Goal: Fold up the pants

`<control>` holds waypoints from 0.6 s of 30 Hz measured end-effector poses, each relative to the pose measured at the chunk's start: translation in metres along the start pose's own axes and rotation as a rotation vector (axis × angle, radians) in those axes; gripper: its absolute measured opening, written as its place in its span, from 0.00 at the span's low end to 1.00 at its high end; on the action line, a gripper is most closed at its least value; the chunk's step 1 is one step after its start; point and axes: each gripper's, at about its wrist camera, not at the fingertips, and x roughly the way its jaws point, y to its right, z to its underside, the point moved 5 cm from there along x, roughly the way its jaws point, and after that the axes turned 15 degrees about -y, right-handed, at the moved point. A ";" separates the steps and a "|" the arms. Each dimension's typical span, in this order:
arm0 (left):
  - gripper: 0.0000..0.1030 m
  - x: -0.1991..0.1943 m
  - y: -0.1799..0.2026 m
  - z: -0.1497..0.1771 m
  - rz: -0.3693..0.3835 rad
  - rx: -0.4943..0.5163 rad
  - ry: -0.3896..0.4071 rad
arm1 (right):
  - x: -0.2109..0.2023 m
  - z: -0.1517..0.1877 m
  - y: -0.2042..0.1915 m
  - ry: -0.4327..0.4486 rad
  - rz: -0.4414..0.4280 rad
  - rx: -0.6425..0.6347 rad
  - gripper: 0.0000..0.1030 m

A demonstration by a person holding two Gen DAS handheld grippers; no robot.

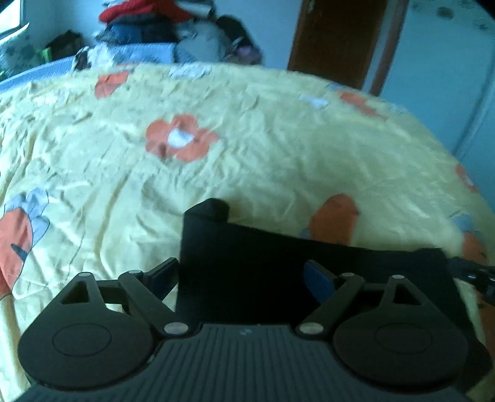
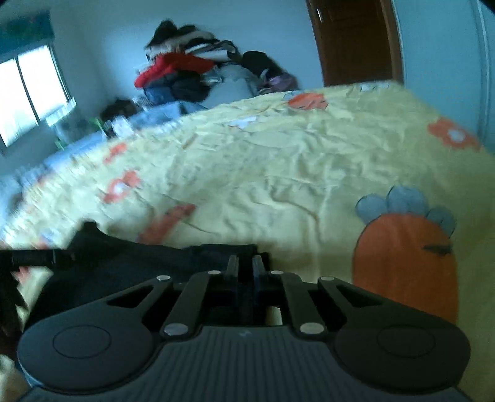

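The black pants [image 1: 278, 263] lie on the yellow flowered bedspread [image 1: 247, 148], partly folded, with a raised fold at their far left corner. My left gripper [image 1: 244, 276] is open, its fingers spread wide over the near edge of the pants, nothing held. In the right wrist view the pants [image 2: 139, 263] lie to the left. My right gripper [image 2: 246, 263] is shut on the right edge of the pants, the cloth pinched between its fingers. The other gripper shows at the left edge of this view [image 2: 31, 256].
The bedspread [image 2: 294, 173] covers the bed. A pile of clothes [image 2: 191, 74] sits at the far side against the wall, also seen in the left wrist view [image 1: 161, 27]. A brown door [image 1: 340, 40] stands behind the bed, a window [image 2: 27, 92] at left.
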 end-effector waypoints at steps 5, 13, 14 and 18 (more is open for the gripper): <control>0.86 -0.031 -0.001 0.026 -0.019 0.010 0.065 | -0.046 0.023 -0.047 0.062 -0.042 -0.186 0.09; 0.92 -0.056 0.017 0.107 -0.107 0.122 0.164 | -0.032 0.067 -0.061 -0.031 0.021 -0.283 0.09; 0.92 -0.062 0.017 0.115 -0.106 0.123 0.190 | -0.039 0.067 -0.061 -0.009 0.021 -0.260 0.11; 0.94 -0.081 0.021 0.144 -0.120 0.178 0.262 | -0.047 0.081 -0.070 -0.007 -0.029 -0.250 0.11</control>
